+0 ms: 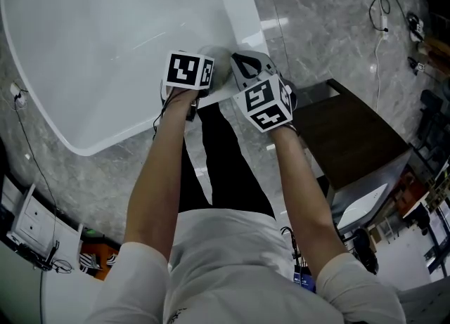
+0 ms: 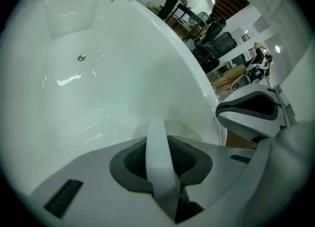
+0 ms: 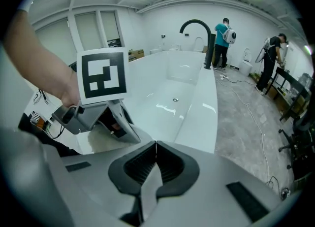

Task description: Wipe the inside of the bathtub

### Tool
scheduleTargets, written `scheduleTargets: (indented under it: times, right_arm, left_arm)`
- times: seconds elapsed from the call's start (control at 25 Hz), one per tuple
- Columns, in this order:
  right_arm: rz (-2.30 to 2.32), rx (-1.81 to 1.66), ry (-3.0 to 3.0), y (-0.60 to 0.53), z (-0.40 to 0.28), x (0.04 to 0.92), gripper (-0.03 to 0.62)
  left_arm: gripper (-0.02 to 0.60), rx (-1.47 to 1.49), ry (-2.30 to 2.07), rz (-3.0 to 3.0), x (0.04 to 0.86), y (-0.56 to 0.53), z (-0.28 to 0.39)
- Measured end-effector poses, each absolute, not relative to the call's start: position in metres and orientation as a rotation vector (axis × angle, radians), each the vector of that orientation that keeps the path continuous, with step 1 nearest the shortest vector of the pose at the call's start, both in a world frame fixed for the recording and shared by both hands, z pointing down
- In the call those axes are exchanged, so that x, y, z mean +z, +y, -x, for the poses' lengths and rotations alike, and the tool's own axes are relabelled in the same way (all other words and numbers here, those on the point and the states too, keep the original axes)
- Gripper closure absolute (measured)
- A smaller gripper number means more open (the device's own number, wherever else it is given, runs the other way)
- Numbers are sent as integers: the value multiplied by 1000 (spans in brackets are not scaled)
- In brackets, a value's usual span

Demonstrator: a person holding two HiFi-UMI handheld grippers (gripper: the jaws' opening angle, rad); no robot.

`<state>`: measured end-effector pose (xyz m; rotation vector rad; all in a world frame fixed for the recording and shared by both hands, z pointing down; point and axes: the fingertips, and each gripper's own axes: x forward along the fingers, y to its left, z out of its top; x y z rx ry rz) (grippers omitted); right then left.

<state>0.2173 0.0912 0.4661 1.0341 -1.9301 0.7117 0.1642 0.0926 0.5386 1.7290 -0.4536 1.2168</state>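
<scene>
The white bathtub (image 1: pixel 105 48) fills the upper left of the head view, and both grippers hover at its near rim. My left gripper (image 1: pixel 209 57) reaches over the rim, shut on a white cloth (image 2: pixel 156 132) that shows as a pale strip between its dark pads. The right gripper view shows that cloth (image 3: pixel 101 141) fluffy under the left gripper (image 3: pixel 120 125). My right gripper (image 1: pixel 247 64) sits just to the right, shut with nothing between its pads (image 3: pixel 155 157). The tub's basin (image 2: pixel 98 88) curves away to a small drain (image 2: pixel 81 58).
A black arched faucet (image 3: pixel 197 29) stands at the tub's far end. On the marble floor to the right sits a dark brown cabinet (image 1: pixel 351 140), with cables (image 1: pixel 383 20) beyond. Two people (image 3: pixel 224 39) work far back. White boxes (image 1: pixel 28 221) lie at lower left.
</scene>
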Motion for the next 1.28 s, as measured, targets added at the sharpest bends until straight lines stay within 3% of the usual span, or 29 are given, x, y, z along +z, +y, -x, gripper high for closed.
scheduleTargets:
  times: [1.28]
  right_arm:
    - [-774, 643, -1963, 87, -161, 492, 576]
  left_arm:
    - [489, 1218, -376, -1730, 617, 66, -151]
